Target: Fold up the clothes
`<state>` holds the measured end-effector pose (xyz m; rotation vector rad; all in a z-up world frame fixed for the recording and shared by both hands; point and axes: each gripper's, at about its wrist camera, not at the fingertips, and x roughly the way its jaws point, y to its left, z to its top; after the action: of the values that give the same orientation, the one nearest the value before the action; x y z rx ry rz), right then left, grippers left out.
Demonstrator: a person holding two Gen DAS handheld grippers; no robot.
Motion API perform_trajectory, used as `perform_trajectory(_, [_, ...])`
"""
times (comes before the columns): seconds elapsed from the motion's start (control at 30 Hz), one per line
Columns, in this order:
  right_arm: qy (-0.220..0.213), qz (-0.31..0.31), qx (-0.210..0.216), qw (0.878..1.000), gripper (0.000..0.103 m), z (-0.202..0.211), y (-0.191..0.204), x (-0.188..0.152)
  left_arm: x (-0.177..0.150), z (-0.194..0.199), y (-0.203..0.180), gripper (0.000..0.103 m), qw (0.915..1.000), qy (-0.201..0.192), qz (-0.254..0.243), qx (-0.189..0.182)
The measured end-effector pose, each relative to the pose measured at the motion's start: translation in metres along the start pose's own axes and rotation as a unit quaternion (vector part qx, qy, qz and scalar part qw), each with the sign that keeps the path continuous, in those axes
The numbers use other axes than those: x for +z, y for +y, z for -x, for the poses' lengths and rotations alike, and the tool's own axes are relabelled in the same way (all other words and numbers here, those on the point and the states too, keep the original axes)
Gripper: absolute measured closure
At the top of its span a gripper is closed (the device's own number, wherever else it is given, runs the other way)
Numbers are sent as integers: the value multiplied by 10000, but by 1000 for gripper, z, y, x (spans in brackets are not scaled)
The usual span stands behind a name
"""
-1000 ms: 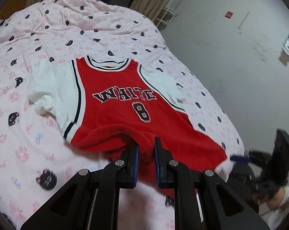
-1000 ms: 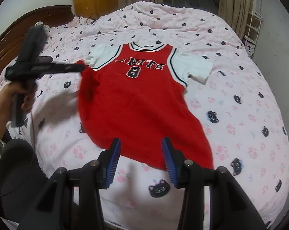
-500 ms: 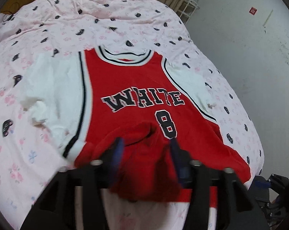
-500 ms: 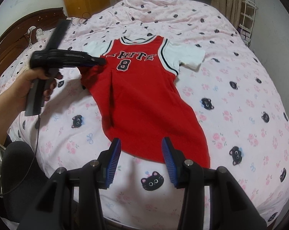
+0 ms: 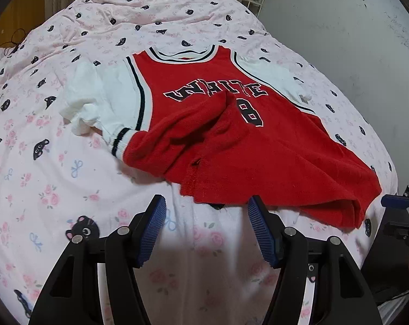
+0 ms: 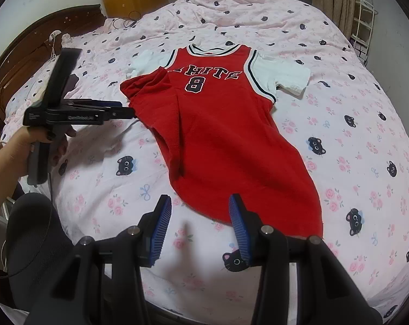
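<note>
From the left wrist view, the left gripper hangs over the bedspread with its blue pads about half apart and nothing between them. The jersey lies just ahead of it, face up, collar toward the far side of the bed. Its left edge is flopped inward in a loose, puffy fold that covers the foot of the lettering and crowds the number 8. The white sleeve on that side sticks out from under the fold, crumpled.

From the right wrist view, the right gripper hovers at the hem, jaws roughly half open and empty; the right pad sits over the red cloth, the left one over the bedspread. The left gripper shows side-on here, held in a hand, its tips right at the folded edge. The other white sleeve lies flat.

What worries me is that fold: it looks uneven, wider near the chest than at the hem, so I'd guess any second fold laid over it will come out crooked. The soft quilted bedspread could also get pinched along with the hem if the right gripper closes low, and the untucked sleeve would likely bulge out of the finished stack
</note>
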<state>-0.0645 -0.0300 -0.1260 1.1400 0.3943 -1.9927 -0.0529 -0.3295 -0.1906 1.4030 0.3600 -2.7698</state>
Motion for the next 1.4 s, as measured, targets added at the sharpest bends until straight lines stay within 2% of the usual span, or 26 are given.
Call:
perform_trajectory(0.33, [112, -143, -65, 9998, 57, 1, -14, -5, 11, -3, 0, 45, 9995, -313, 23, -24])
perform_trajectory(0.5, [138, -202, -32, 9997, 57, -1, -17, -8, 13, 6, -9, 45, 9988, -413, -237, 109])
perform_trajectory(0.63, [123, -222, -24, 9997, 57, -2, -18, -7, 14, 4, -17, 45, 9984, -321, -451, 114])
perform_trajectory(0.77, [113, -247, -17, 9996, 57, -2, -19, -5, 15, -8, -16, 47, 9990, -153, -409, 130])
perform_trajectory(0.83, [100, -240, -39, 9997, 57, -1, -19, -5, 16, -14, -12, 54, 9994, -76, -305, 127])
perform_trajectory(0.9, [98, -244, -67, 9996, 57, 0, -21, -5, 15, -15, -10, 66, 9996, -51, -250, 115])
perform_trajectory(1.1, [157, -341, -76, 9993, 57, -2, -27, -7, 14, -11, -15, 93, 9991, -62, -349, 225])
perform_trajectory(1.4, [142, -296, -39, 9995, 57, -3, -23, -6, 12, 10, -16, 94, 9985, -183, -388, 337])
